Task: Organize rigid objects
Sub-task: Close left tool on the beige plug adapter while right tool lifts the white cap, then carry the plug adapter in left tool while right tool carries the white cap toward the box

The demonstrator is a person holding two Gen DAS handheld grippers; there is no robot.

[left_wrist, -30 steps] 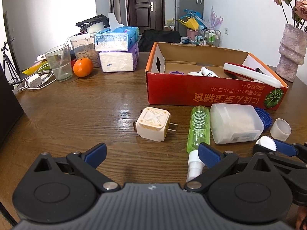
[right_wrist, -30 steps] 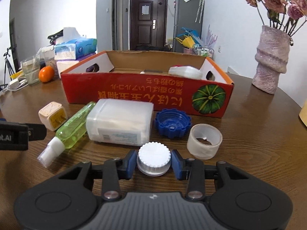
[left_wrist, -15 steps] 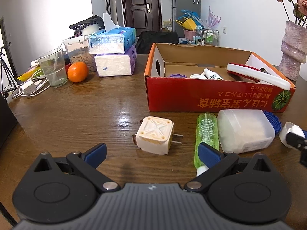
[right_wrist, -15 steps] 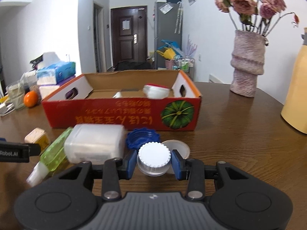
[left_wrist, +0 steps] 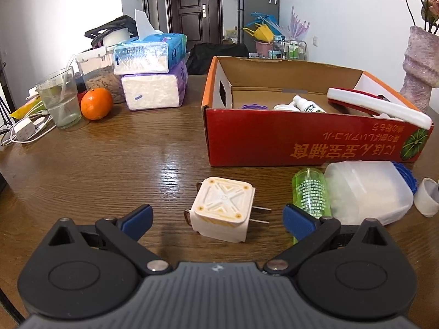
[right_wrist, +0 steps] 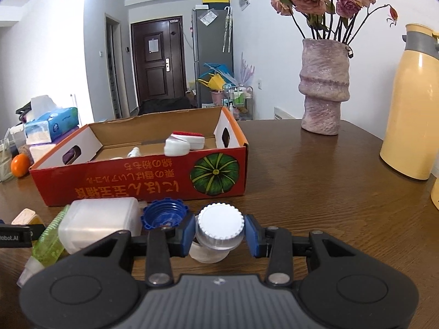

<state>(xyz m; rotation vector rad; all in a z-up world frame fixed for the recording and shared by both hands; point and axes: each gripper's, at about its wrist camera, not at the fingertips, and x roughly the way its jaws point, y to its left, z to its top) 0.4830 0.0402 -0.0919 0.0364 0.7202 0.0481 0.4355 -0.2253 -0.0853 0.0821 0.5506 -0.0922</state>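
Right tongs (right_wrist: 219, 233) gripping white cap (right_wrist: 221, 223) above table (right_wrist: 329, 192), near box (right_wrist: 137, 183). Left tongs (left_wrist: 216, 218) gaping wide, straddling plug (left_wrist: 223, 212), not touching.

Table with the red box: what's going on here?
A person with two handheld grippers is tidying loose items into the red cardboard box. The right gripper is shut on a white ribbed cap, held above the table. The left gripper is open, with the cream plug adapter between its jaws, not yet gripped. A green spray bottle lies alongside.
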